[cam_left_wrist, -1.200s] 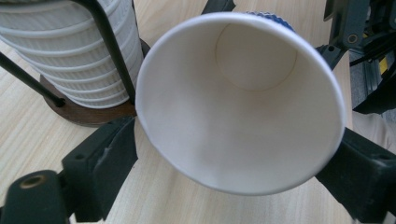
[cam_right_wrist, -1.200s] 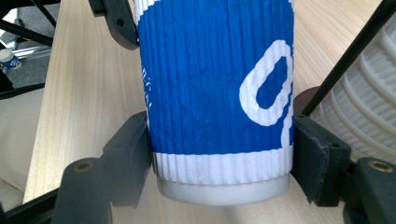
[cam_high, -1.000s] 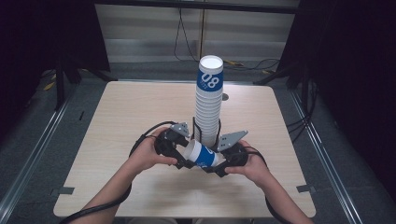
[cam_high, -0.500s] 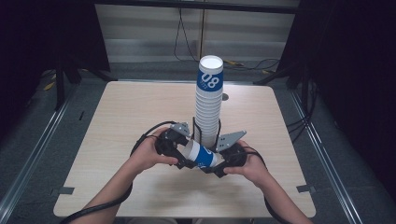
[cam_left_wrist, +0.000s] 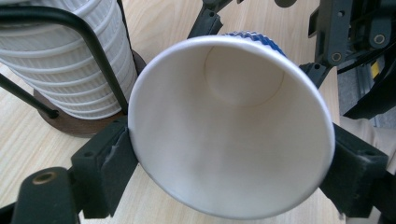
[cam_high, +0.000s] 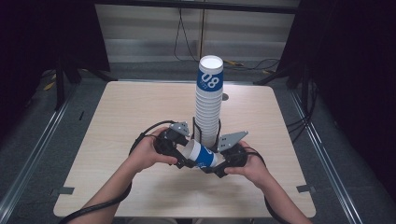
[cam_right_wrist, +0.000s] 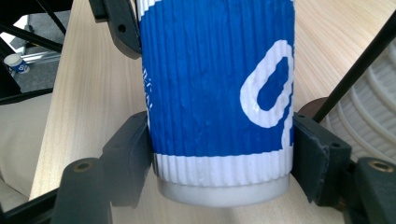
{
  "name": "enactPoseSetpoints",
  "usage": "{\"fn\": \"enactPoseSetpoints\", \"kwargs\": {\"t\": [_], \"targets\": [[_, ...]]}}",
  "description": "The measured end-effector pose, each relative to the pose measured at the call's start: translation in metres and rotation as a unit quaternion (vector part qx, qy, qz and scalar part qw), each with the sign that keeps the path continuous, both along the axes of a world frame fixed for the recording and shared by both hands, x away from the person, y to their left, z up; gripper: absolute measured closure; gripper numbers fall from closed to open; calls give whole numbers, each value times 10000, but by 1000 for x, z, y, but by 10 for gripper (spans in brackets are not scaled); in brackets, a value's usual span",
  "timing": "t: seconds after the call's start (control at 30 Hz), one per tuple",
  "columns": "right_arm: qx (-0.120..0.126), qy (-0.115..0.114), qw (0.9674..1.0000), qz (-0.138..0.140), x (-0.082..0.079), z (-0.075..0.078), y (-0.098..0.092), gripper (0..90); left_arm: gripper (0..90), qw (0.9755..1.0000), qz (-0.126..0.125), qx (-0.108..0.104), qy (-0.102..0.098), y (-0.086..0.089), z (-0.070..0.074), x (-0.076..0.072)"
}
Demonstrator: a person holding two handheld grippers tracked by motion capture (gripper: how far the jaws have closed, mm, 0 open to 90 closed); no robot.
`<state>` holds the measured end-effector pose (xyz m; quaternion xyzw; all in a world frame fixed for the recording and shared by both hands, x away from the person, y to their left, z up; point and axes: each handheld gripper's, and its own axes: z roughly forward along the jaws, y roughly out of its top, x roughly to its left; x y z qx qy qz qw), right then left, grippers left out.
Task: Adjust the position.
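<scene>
Just closing in — left gripper (cam_high: 183, 157) jaws now touching paper cup (cam_high: 201, 155) rim; right gripper (cam_high: 219, 164) clamped around its base.

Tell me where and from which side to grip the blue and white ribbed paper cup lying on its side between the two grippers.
Grip the blue and white ribbed paper cup at its narrow base end, coming from the bottom side, as the right gripper does: the ribbed wall there is stiffened by the bottom. The left gripper, whose jaws have just been closing, pinches the wide open rim, which looks easier to squash.
</scene>
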<state>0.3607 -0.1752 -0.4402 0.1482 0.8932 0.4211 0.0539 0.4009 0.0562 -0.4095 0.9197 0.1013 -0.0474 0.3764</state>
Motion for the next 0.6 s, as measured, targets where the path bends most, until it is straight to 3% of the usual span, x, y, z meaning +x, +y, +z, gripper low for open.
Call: {"fn": "enactPoseSetpoints", "kwargs": {"t": [0.03, 0.1, 0.17, 0.6], "targets": [[-14, -1, 10000, -2, 0, 0, 0, 281, 154, 10000, -15, 12, -11, -1, 0, 0], [-44, -28, 10000, 25, 0, -1, 1, 280, 159, 9997, -76, 246, 32, 0, 3, 1], [-37, -16, 10000, 36, -1, -2, 1, 280, 164, 9998, -61, 163, 25, -1, 2, -1], [24, -25, 10000, 5, -1, -7, 4, 262, 193, 9991, -86, 405, -42, -3, 9, -4]]}}
